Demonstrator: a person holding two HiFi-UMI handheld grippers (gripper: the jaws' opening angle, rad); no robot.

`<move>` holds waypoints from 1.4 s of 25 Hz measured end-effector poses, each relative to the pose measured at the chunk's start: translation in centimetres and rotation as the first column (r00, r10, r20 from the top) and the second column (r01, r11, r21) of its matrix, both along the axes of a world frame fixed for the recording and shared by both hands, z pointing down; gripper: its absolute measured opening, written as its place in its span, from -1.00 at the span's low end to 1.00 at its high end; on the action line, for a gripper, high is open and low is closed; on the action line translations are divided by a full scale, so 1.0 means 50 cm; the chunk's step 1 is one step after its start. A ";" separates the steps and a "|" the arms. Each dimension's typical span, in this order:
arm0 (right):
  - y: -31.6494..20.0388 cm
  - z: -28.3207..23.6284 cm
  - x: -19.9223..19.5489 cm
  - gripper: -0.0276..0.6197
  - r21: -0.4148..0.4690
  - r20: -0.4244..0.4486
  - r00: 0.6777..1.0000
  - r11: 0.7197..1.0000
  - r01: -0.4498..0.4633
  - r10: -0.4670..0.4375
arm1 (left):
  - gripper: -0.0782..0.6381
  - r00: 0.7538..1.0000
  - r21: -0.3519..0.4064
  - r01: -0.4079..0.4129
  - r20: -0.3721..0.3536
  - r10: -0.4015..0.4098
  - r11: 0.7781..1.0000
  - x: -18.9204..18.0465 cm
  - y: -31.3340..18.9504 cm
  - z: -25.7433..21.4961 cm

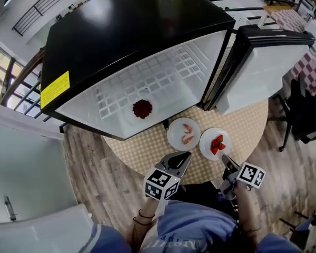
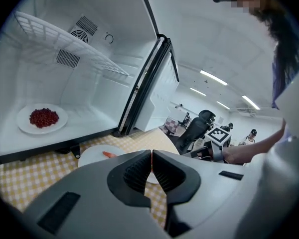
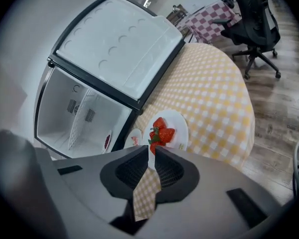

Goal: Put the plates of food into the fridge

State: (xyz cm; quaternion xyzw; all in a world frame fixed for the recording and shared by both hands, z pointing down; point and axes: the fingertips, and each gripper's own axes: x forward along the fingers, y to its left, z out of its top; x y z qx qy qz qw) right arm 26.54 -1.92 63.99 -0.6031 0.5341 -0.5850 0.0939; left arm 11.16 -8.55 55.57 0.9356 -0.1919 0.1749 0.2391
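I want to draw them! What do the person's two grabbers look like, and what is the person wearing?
Both the left gripper and the right gripper are grey, with two pointed jaws lined with black ribbed pads. Each carries a white cube printed with black square markers. The person wears blue clothes and thin dark bands on the left wrist.

The right tool (image 3: pixel 152 156), its jaws only a narrow slit apart, points at the strawberry plate (image 3: pixel 183 126) on the checked tabletop (image 3: pixel 214 93), just beside the open fridge (image 3: pixel 79 113).
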 end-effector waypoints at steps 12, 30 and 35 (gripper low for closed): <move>0.021 0.092 -0.096 -0.56 -0.075 0.323 0.937 0.983 0.169 -0.137 | -0.73 0.990 0.002 0.119 0.074 -0.119 0.993 0.019 0.047 0.016; -0.013 0.115 0.019 -0.82 -0.085 0.415 0.891 0.983 -0.162 0.183 | -0.73 0.986 0.044 0.106 0.123 -0.111 0.993 0.041 0.075 -0.005; -0.038 0.060 0.035 -0.85 0.012 0.367 0.924 0.993 -0.119 0.106 | -0.73 0.985 0.053 0.118 0.122 -0.124 0.992 0.029 0.070 -0.009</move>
